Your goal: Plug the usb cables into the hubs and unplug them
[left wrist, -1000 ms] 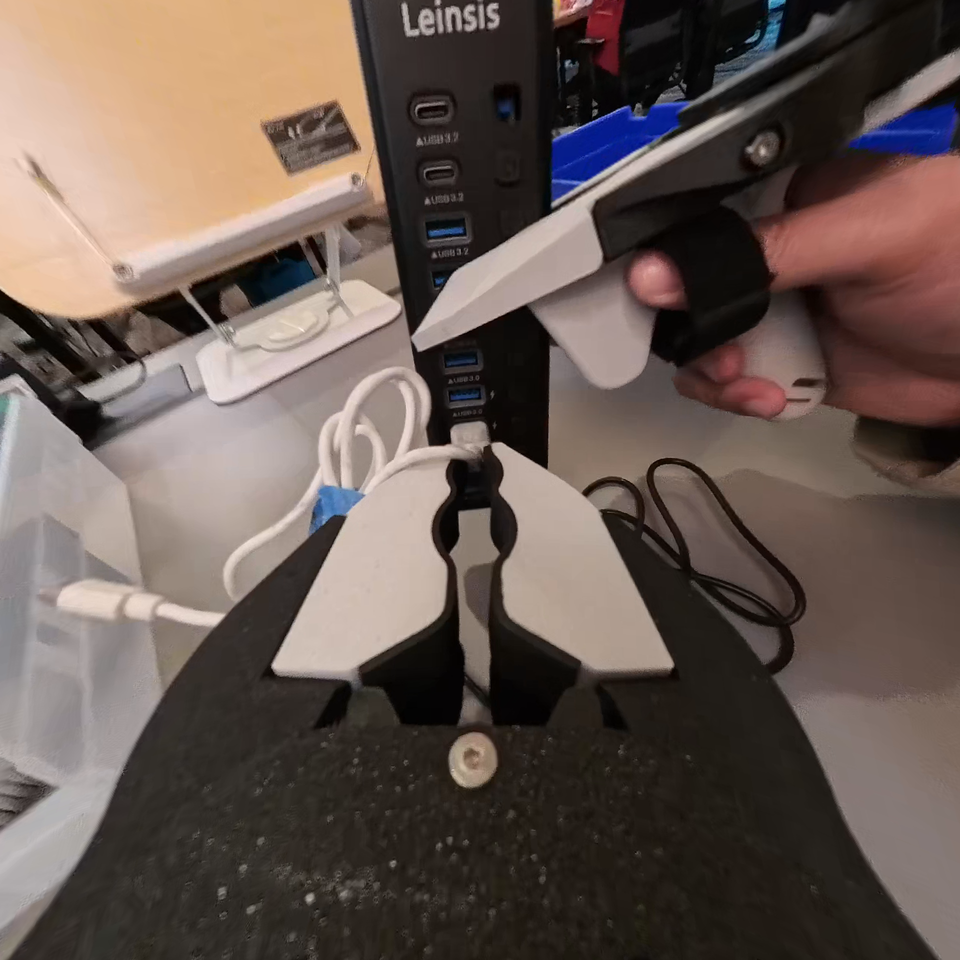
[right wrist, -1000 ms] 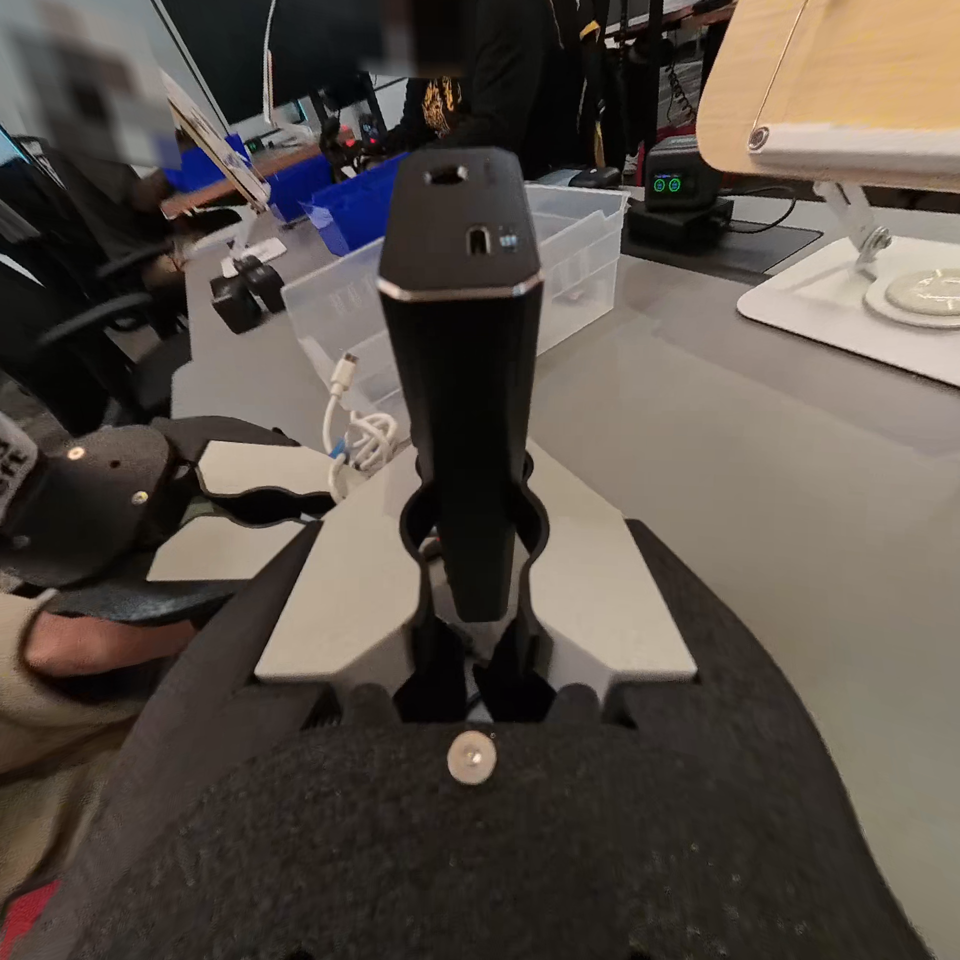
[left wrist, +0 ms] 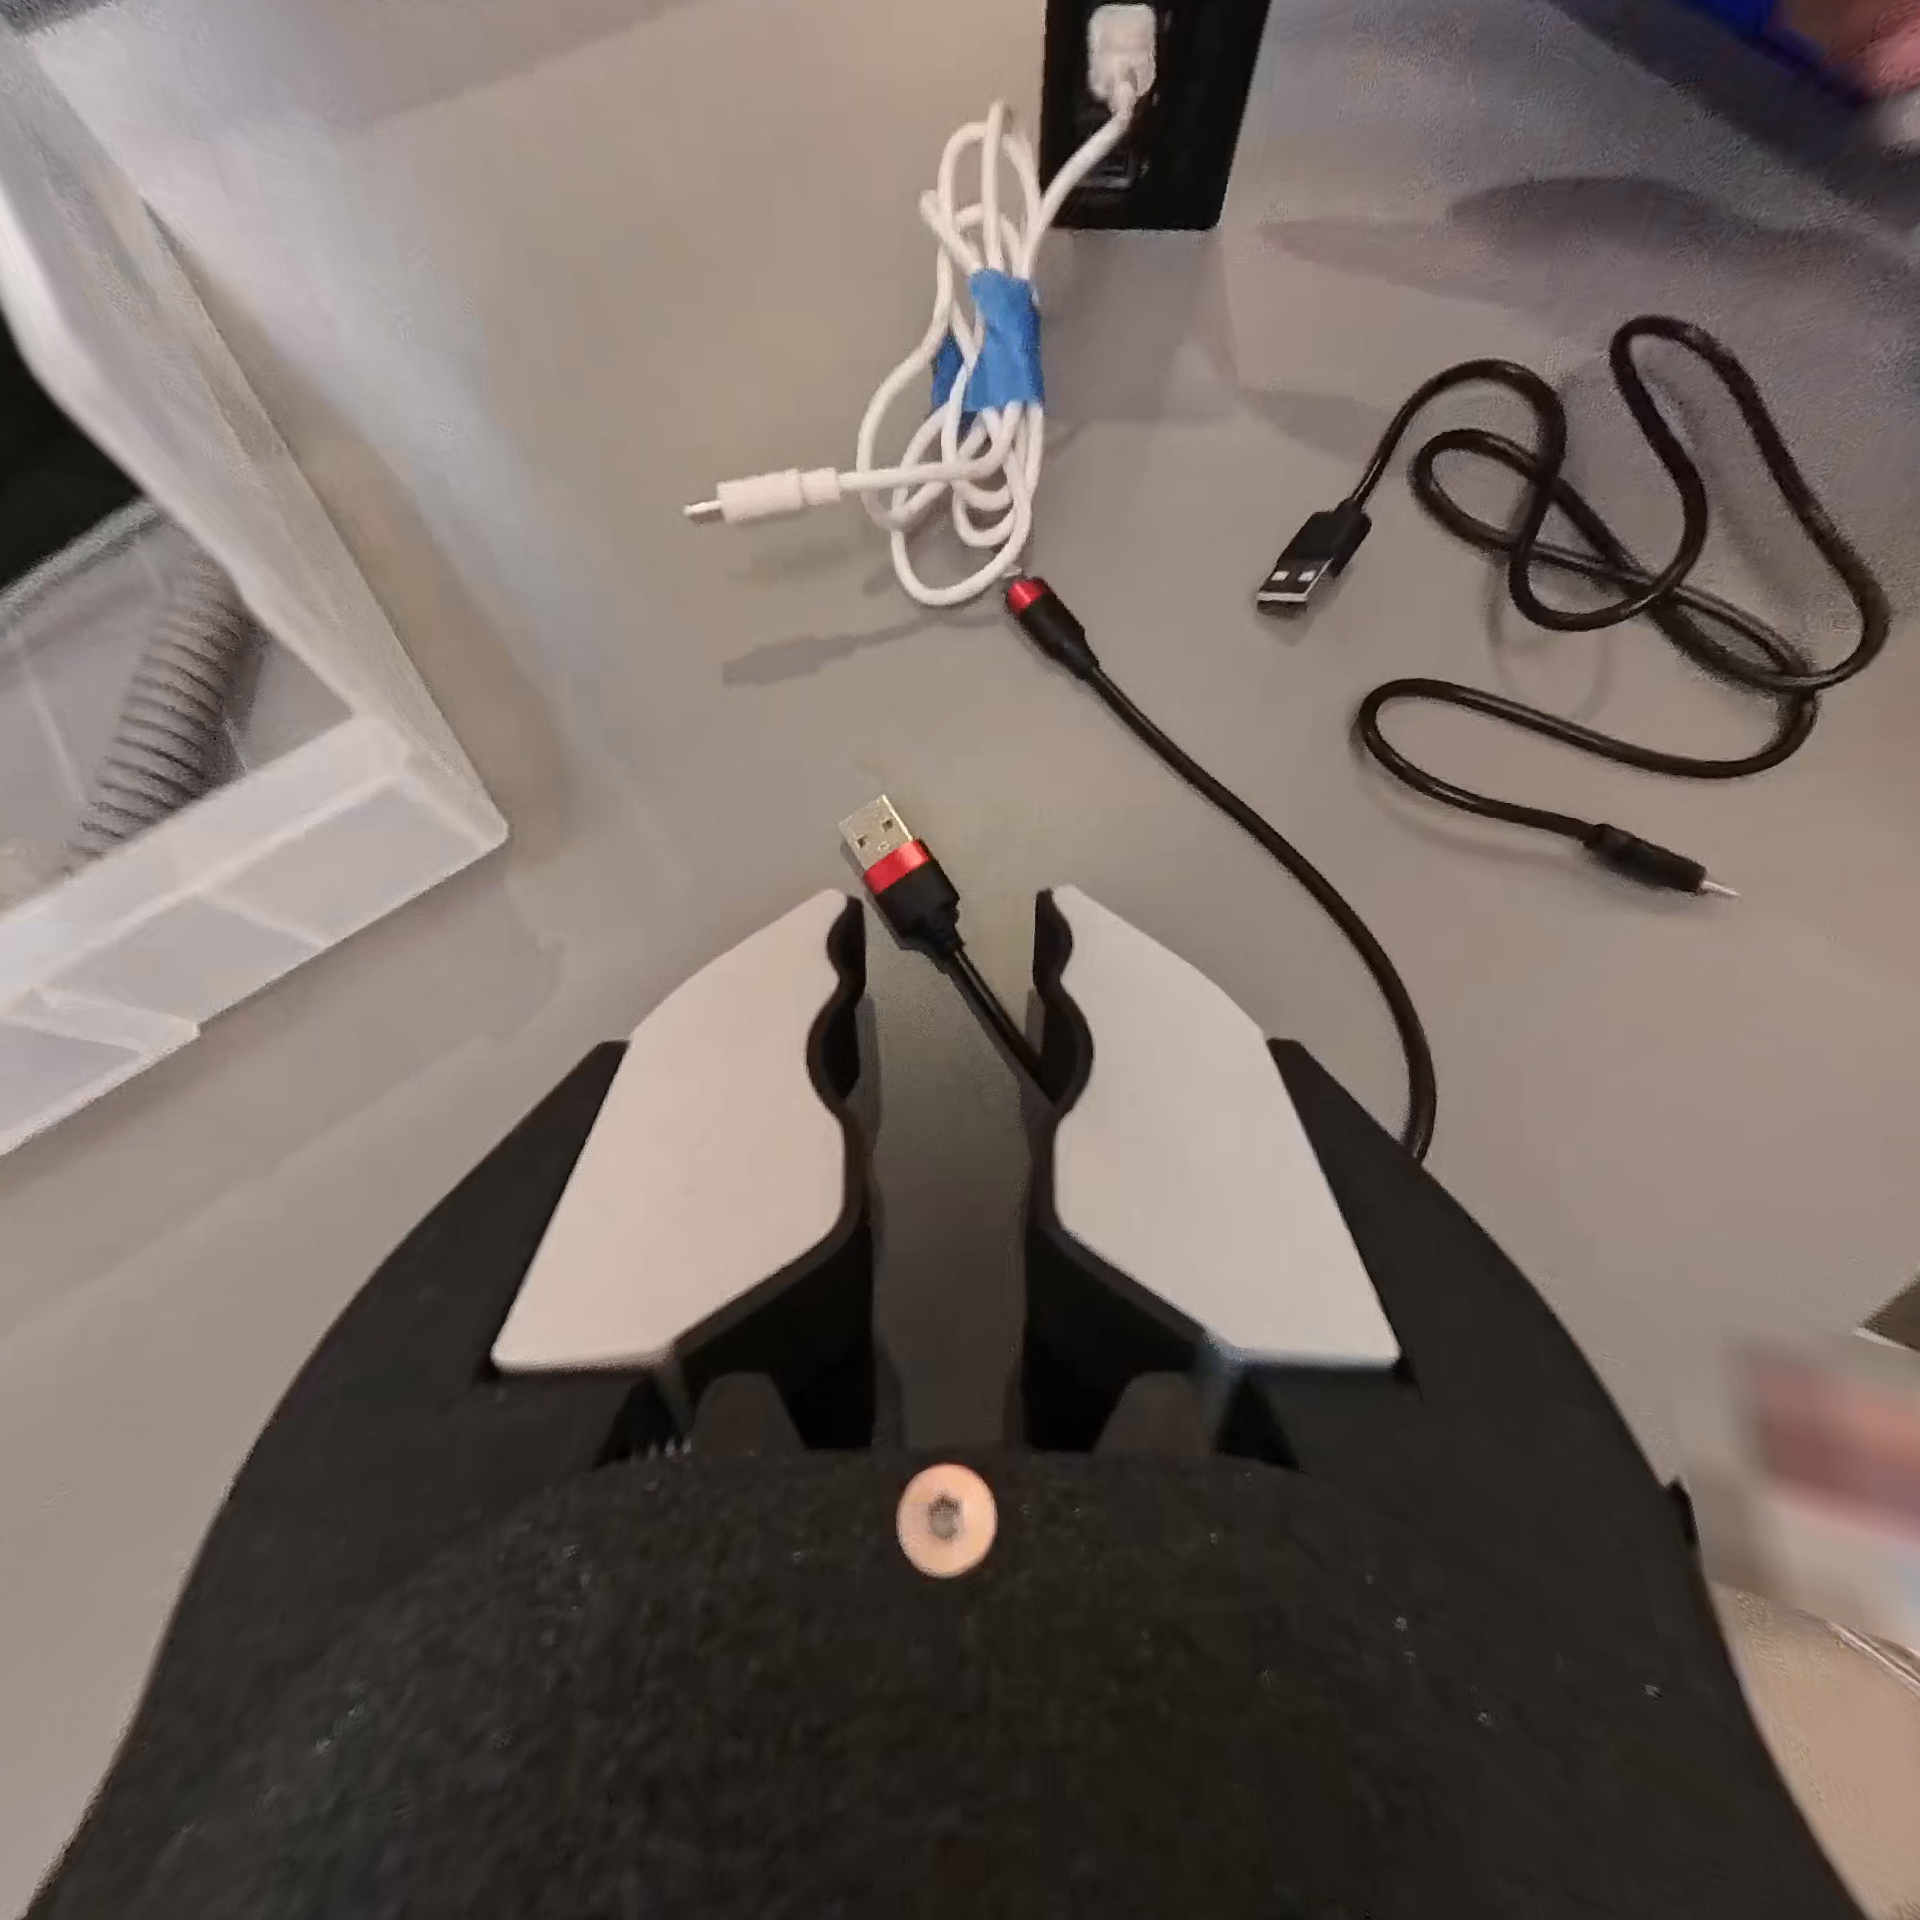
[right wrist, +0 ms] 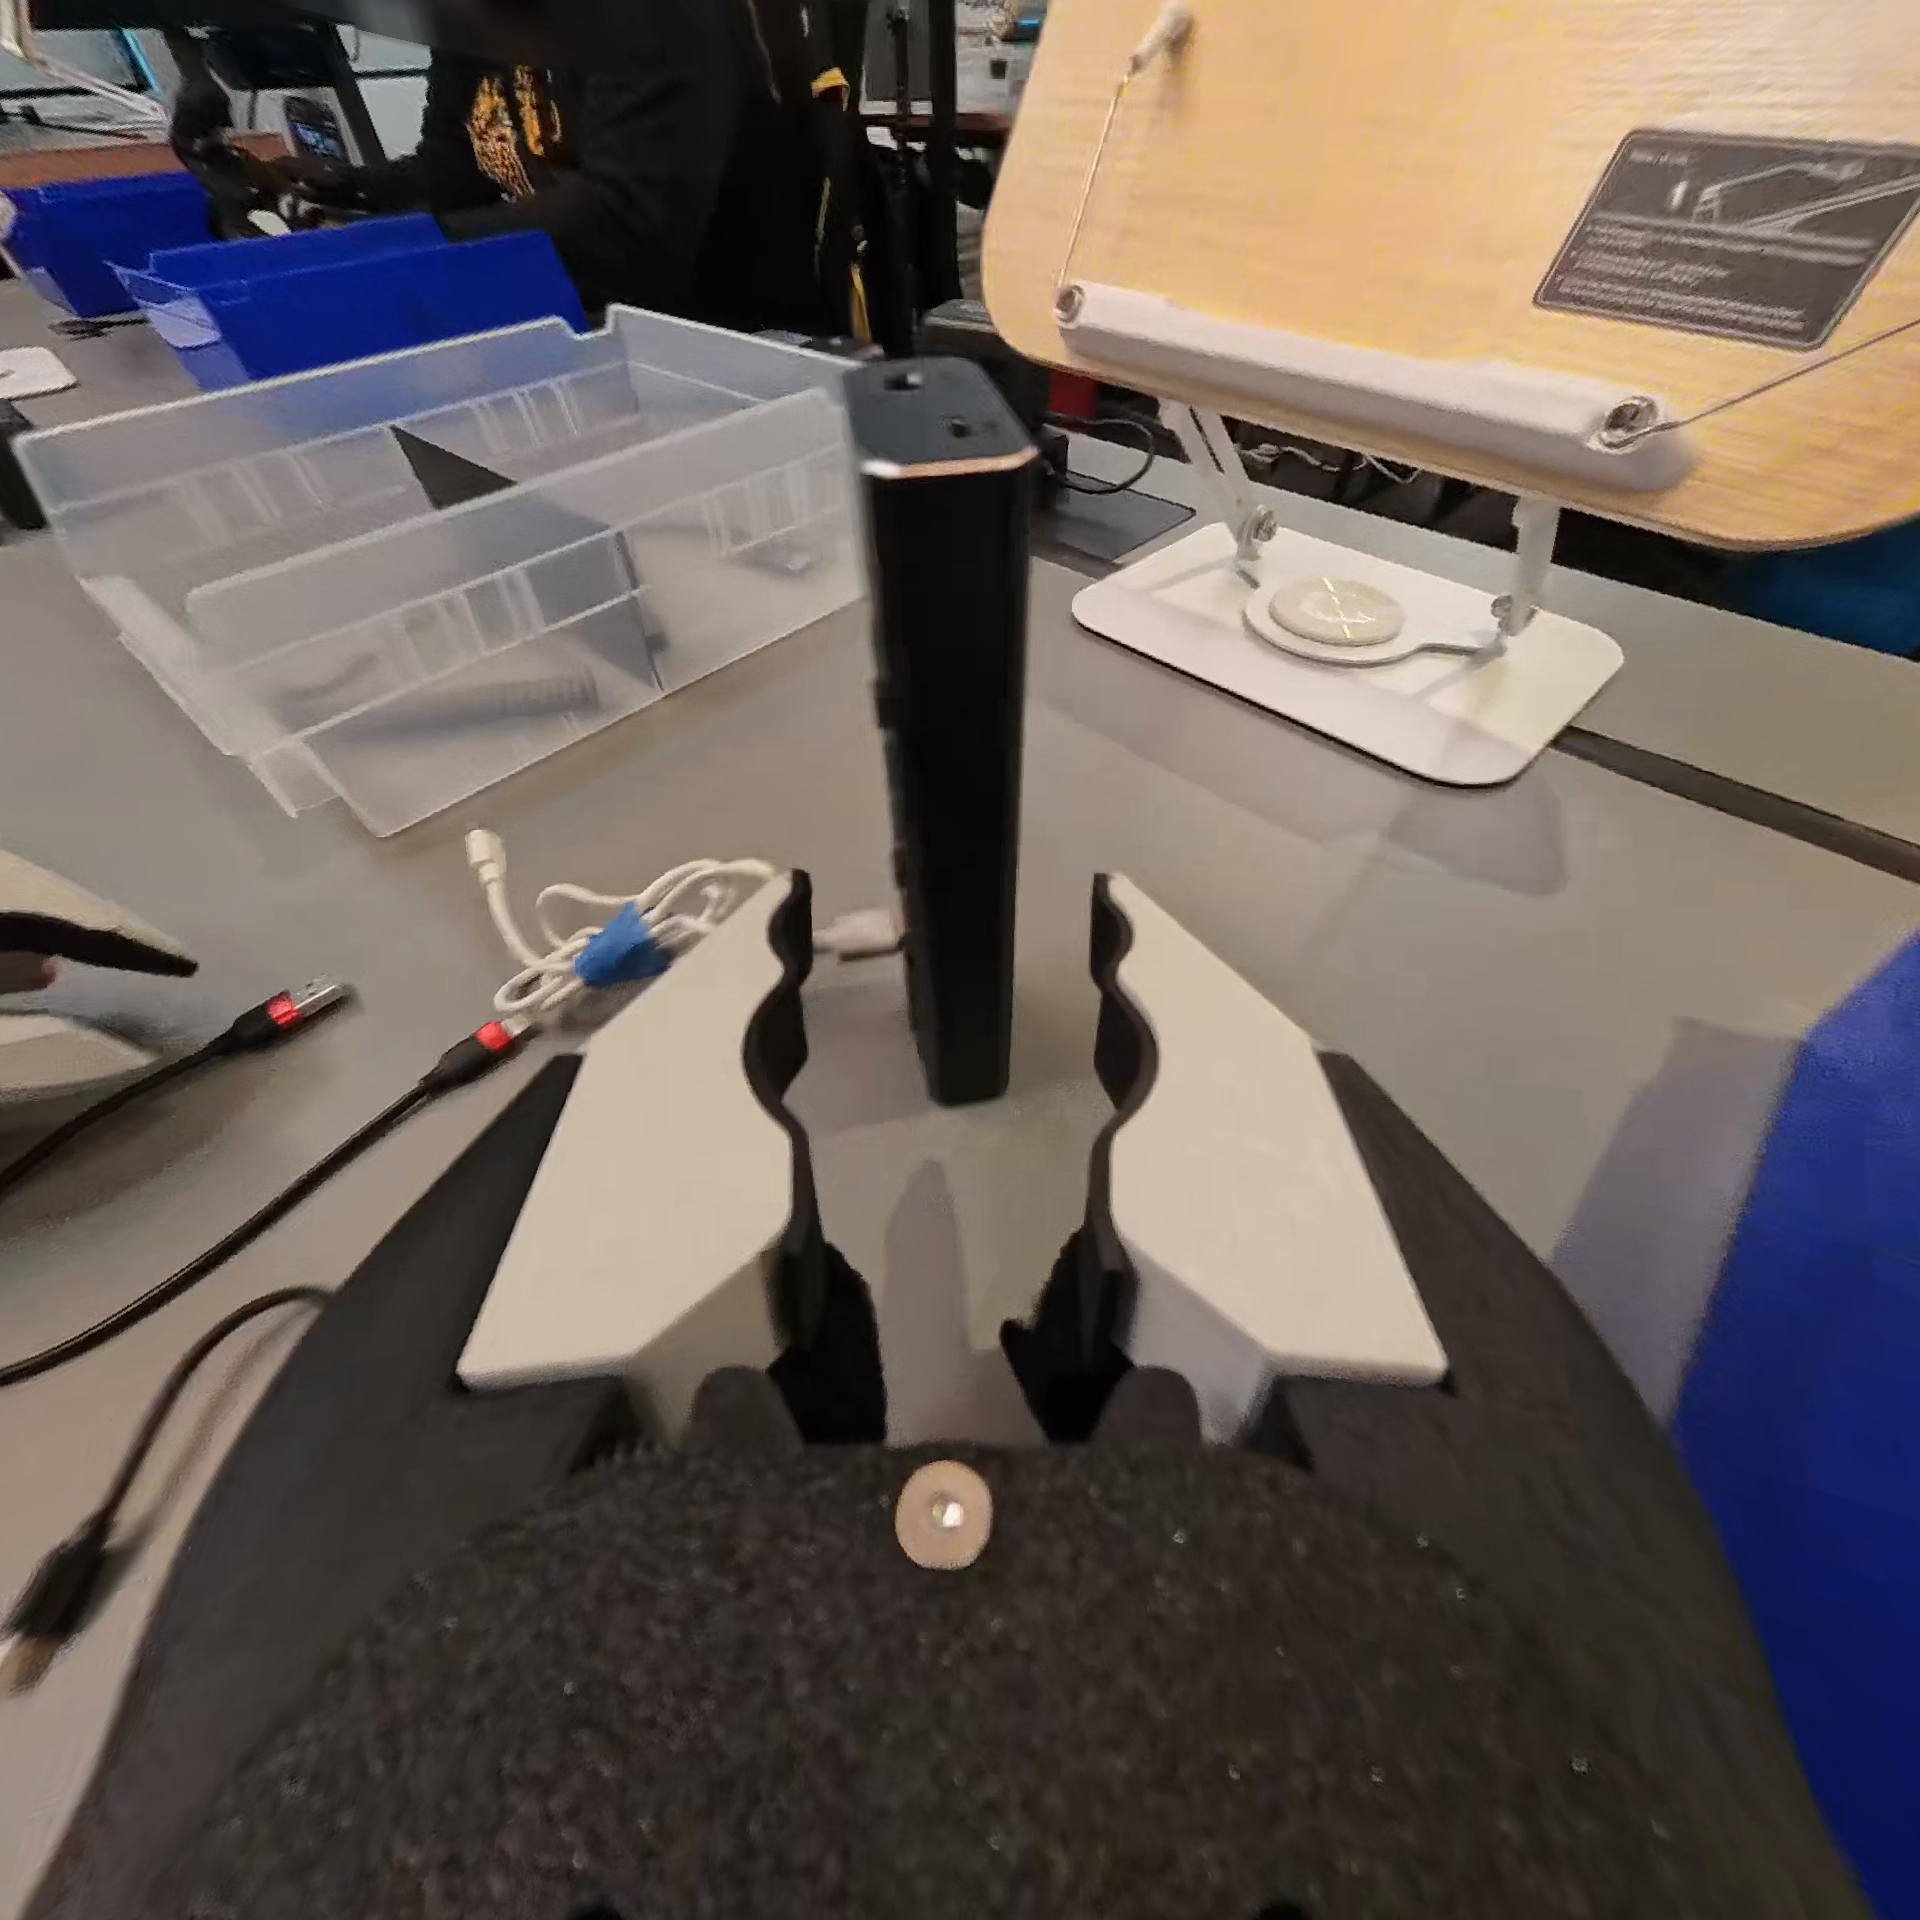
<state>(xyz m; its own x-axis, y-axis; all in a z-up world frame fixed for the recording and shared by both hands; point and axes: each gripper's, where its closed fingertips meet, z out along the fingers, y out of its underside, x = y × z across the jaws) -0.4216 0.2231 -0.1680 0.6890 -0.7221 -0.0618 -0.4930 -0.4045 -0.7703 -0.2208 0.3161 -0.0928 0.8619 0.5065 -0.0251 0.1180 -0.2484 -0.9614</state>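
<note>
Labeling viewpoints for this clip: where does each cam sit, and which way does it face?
Left wrist view: on the left claw, aimed down at the table; open fingers straddle the red-collared USB plug.
Right wrist view: on the right claw, facing level at the upright black hub; open, clear of it.
Shared: hub, the white cable plugged into it, the red-collared plug.

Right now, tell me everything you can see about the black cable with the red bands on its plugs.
The red-banded cable is thin and black, with a red collar behind each plug. One end is a flat metal USB plug, pointing away between the open fingers of the left hand-held gripper, ungripped. The other, smaller plug lies beside the taped white cable bundle. It lies slack on the grey table, plugged into nothing.
</note>
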